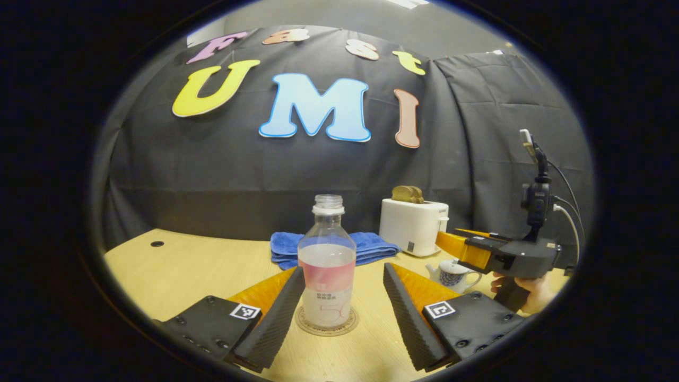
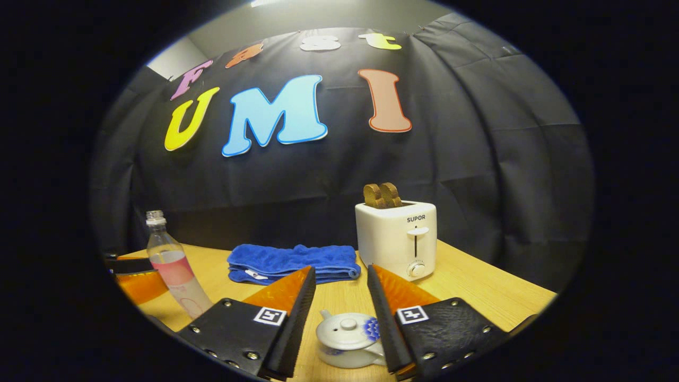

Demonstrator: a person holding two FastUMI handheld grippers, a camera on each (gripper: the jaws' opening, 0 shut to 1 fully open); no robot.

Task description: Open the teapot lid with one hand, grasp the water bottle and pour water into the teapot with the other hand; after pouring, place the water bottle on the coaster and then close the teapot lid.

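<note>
Standing bottle: the water bottle (image 1: 327, 265) is upright on the round coaster (image 1: 327, 324), long axis vertical, uncapped mouth pointing up, partly filled.
Left gripper: the left gripper (image 1: 344, 297) is spread wide, one finger on each side of the bottle; the left-hand finger looks to be at the bottle's wall, the other stands apart from it, so it is not clamped.
Right gripper: the right gripper (image 2: 341, 305) has its jaws parted above the teapot (image 2: 347, 339), holding nothing.
Teapot: low on the wooden table (image 2: 477, 286), lid (image 2: 347, 323) seated on top with its knob up; its spout points left in both views.
Left gripper view adds: the coaster under the bottle, and the right gripper seen from the side with a hand (image 1: 528, 294) on its grip, poised over the teapot.
Right gripper view adds: the teapot's lid from above, the toaster's (image 2: 398, 236) front lever and dial, and the bottle leaning at the left edge from lens curve.
Background: folded blue towel (image 2: 294, 262) beside the toaster, which holds bread slices (image 2: 382, 195).
</note>
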